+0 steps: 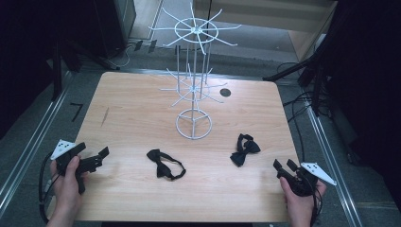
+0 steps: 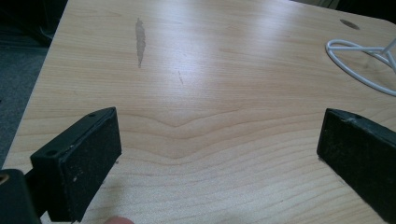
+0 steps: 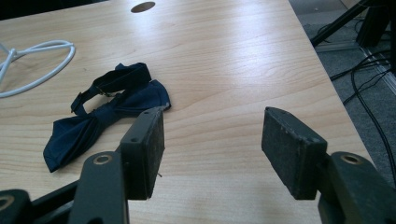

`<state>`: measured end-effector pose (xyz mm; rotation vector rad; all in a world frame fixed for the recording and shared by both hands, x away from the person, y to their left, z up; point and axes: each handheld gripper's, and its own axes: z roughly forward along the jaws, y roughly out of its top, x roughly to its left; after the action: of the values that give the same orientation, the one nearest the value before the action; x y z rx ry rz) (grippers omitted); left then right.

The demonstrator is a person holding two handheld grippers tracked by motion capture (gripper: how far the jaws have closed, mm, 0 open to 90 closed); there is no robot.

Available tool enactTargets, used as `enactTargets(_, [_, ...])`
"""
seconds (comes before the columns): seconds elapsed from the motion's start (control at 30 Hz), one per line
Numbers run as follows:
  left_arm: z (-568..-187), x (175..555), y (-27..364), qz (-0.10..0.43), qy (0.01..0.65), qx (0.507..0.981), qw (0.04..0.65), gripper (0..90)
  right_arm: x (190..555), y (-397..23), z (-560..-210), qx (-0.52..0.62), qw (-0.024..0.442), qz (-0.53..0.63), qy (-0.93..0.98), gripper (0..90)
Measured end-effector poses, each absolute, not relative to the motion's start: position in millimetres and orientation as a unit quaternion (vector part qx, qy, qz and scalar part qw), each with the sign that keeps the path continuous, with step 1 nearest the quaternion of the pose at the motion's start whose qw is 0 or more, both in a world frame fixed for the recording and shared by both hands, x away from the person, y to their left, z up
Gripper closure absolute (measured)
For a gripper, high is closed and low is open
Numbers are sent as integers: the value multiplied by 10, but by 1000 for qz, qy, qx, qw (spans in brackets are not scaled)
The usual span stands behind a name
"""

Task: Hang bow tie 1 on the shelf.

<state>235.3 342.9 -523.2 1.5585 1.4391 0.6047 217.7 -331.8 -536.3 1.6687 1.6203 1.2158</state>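
Note:
Two dark bow ties lie on the wooden table [image 1: 132, 109]: one bow tie [image 1: 165, 163] at front centre with its strap looped to the right, the other bow tie [image 1: 244, 149] [image 3: 107, 109] to the right. A white wire display stand [image 1: 194, 71] rises from a ring base [image 1: 194, 124] [image 2: 359, 60] [image 3: 32, 65] mid-table. My left gripper [image 1: 100, 156] [image 2: 219, 149] rests open at the front left, jaws wide over bare wood. Open too is my right gripper [image 1: 283, 165] [image 3: 212, 140], at the front right, the right bow tie just beyond its left jaw.
A round cable hole [image 1: 225, 92] sits in the table behind the stand. Dark tripod legs and cables [image 1: 307, 94] lie on the floor to the right. Metal rails [image 1: 28, 146] run along both sides of the table.

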Motion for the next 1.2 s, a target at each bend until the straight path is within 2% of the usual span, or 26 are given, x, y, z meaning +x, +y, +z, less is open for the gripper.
enactTargets(0.67, [-5233, 2346, 3433, 243, 581, 631, 452, 2, 2478, -2950, -5144, 586, 251, 449, 626, 390])
enactTargets(1.2, [-5232, 2344, 3431, 245, 581, 631, 452, 1, 2701, -2770, -5095, 583, 248, 434, 641, 387])
